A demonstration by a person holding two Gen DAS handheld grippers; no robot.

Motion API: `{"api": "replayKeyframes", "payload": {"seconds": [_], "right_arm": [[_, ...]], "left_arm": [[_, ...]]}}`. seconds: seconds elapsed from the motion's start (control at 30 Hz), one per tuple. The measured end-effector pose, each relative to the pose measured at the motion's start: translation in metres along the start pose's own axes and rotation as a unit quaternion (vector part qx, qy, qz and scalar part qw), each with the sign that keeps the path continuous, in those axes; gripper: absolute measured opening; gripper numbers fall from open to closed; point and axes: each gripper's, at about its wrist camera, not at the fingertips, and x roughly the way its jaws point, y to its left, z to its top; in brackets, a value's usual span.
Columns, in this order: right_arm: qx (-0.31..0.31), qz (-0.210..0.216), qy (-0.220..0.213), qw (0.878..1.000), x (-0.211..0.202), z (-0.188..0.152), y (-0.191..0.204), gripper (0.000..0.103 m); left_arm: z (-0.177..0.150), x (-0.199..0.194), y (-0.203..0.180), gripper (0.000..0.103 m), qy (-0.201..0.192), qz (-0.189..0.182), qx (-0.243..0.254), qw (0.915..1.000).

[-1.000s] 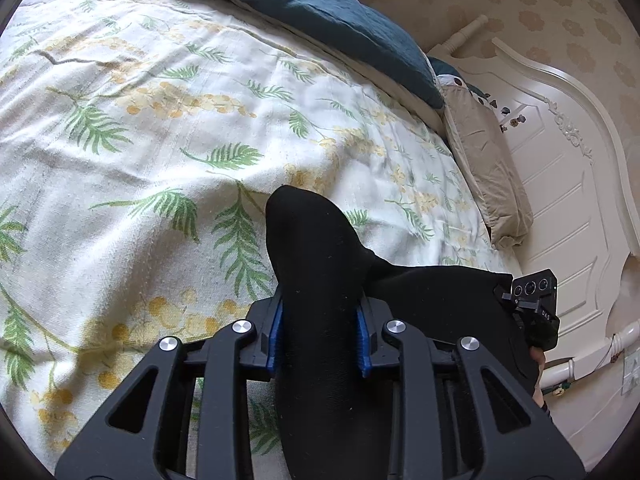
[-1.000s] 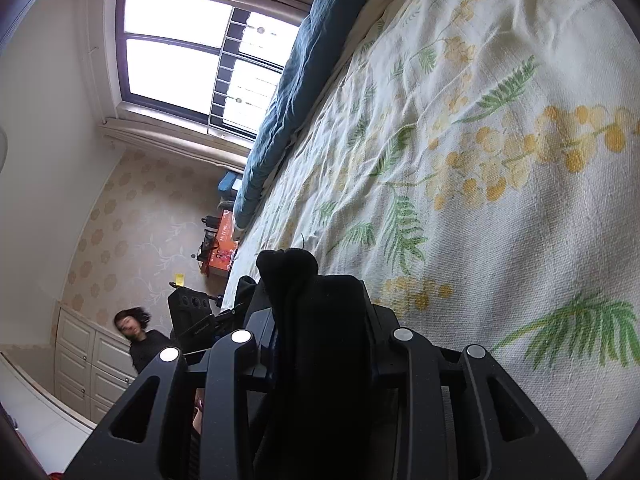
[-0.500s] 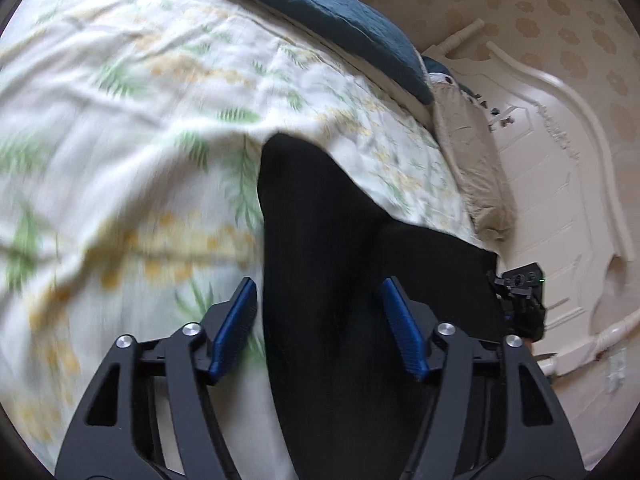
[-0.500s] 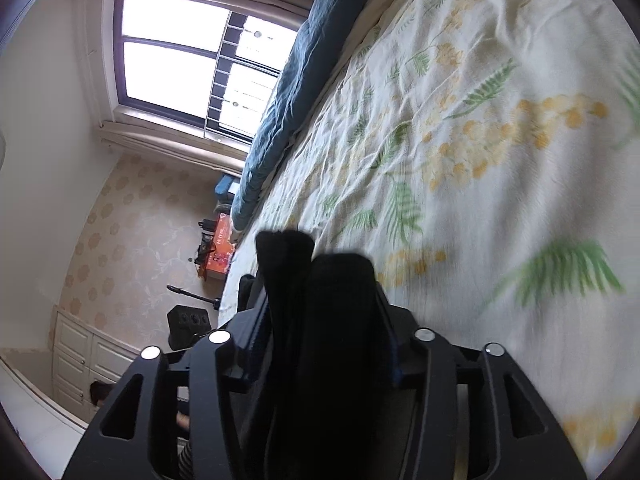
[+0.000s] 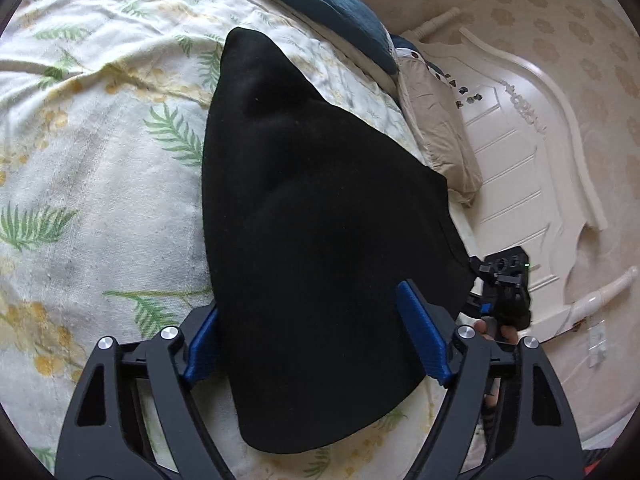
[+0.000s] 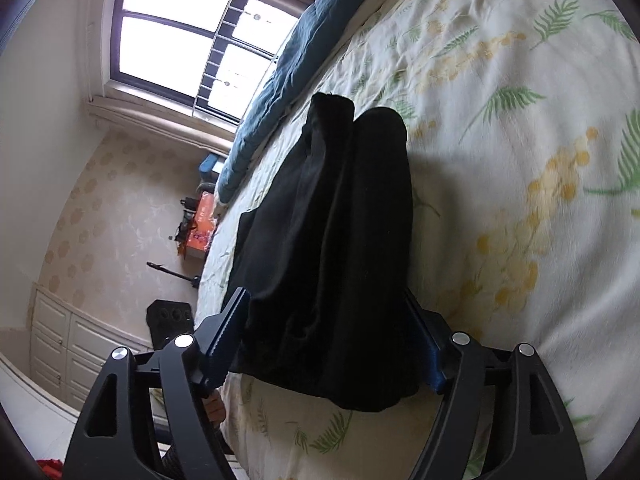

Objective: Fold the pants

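Now both grippers stand wide apart and grip nothing. Left hand-held gripper [image 5: 316,340]: blue pads spread, black pants [image 5: 316,220] lying between them and running forward, away from its tips, tapering to a rounded end far ahead. Cloth looks to brush the inner side of the left-side pad; whether it really touches, cannot tell. Right hand-held gripper [image 6: 324,344]: also fully spread, the pants [image 6: 332,248] piled between its fingers in a thicker bundle, two humped ends ahead of the tips.

Pants rest on the bed [image 5: 100,184], on the fern-and-yellow-flower sheet, already doubled over into a stack, so at least one fold seems done. Blue duvet [image 5: 312,4] lies far ahead of the left gripper, beige pillow [image 5: 436,128] ahead and to its right by the white headboard [image 5: 528,168]. Other gripper's body shows at the right edge of the left view, just beyond the cloth.

Handling, as a guess: soft, limp, light knit-like fabric, matte, not slippery, nothing fragile. It will sag and slump when lifted, and layers may slide apart unless all are pinched together. Best hold is at a folded edge or corner, both grippers on matching corners of the near end, pads closing over the whole stack. Sheet under it is wrinkly, risk of pinching the sheet too.
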Motion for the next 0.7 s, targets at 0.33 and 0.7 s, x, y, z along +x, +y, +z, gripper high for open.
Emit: {"api": "replayKeyframes", "payload": {"seconds": [0.33,0.7], "right_arm": [[0.012,-0.010,-0.002,1.000,-0.003,-0.005,0.002,0.037],[0.011,0.009,0.001,1.000,-0.022,-0.030,0.006,0.034]], "left_arm": [[-0.004,-0.007,0.005,0.032,-0.005,-0.003,-0.036,0.9993],[-0.024,-0.028,-0.009,0.028,-0.011,0.012,-0.035,0.9992]]}}
